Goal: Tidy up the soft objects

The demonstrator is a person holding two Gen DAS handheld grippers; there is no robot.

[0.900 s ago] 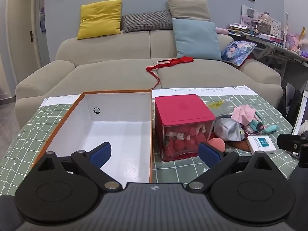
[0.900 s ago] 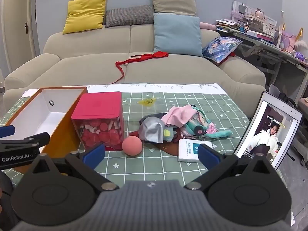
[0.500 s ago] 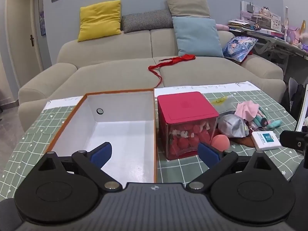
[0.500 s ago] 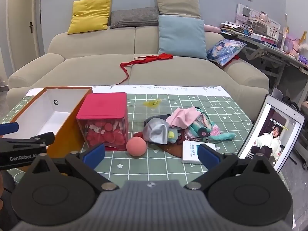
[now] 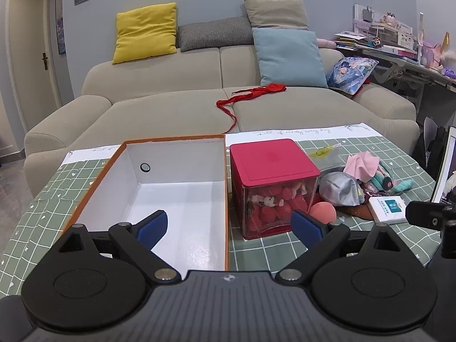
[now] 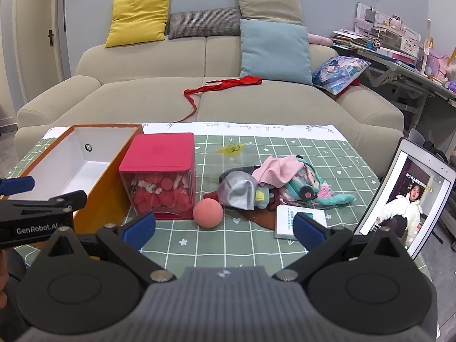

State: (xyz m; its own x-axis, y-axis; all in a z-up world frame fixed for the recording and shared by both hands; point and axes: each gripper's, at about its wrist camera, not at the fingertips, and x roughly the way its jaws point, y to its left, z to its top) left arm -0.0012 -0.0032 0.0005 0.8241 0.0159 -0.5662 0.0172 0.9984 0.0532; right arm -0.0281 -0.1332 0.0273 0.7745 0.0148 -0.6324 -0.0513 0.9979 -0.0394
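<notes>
Ball point(image 6: 207, 213) lies at about 11 o'clock from the right hand-held gripper point(image 6: 223, 228), just ahead of its spread, empty fingers, on the counter point(image 6: 256, 245). The soft pile point(image 6: 273, 182) sits at 1 o'clock, beyond it. The left hand-held gripper point(image 5: 228, 225), also wide and empty, hangs over the near end of the open box point(image 5: 176, 199) at 12 o'clock. The right one is judged nearer the soft things; the box lies to its 10 o'clock.
</notes>
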